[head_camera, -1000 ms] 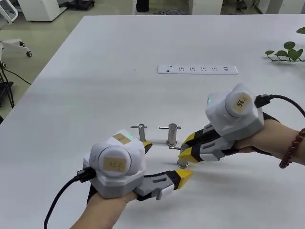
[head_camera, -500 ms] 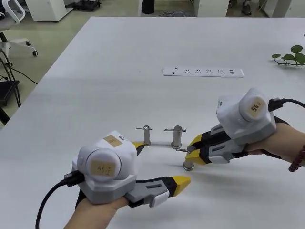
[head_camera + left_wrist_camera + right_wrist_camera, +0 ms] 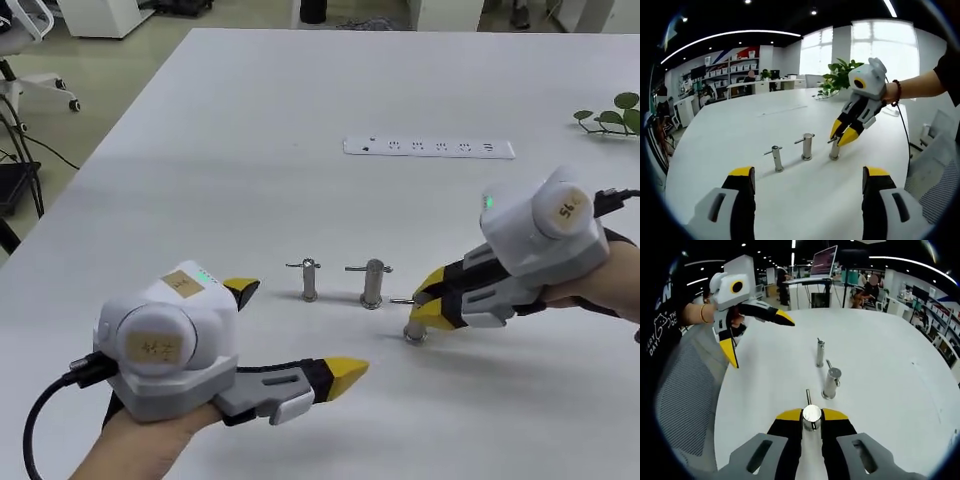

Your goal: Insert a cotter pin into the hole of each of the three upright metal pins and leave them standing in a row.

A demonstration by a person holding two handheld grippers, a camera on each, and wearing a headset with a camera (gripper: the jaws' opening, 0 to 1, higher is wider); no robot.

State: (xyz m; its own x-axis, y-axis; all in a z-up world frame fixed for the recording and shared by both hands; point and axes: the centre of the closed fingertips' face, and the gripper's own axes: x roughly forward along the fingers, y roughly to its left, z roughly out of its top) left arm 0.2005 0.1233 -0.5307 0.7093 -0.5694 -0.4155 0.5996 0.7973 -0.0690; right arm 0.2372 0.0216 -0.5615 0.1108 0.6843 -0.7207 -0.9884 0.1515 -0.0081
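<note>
White workbench [image 3: 300, 120] carried the row: the first upright steel pin [image 3: 309, 282] and middle steel pin [image 3: 373, 285] stood free, each with a crosspiece. The right gripper [image 3: 428, 302] pinched the third steel pin [image 3: 414, 333], a thin cotter pin [image 3: 402, 300] jutting beside its tips; the left gripper [image 3: 298, 330] hung spread wide. Small, stiff and slick, that pin would likely tip; holding its shank seemed wise.

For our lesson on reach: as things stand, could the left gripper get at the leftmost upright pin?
Probably yes. The left gripper has its jaws wide open, the leftmost pin stands just ahead over bare table, and the right gripper is off at the third pin.
</note>
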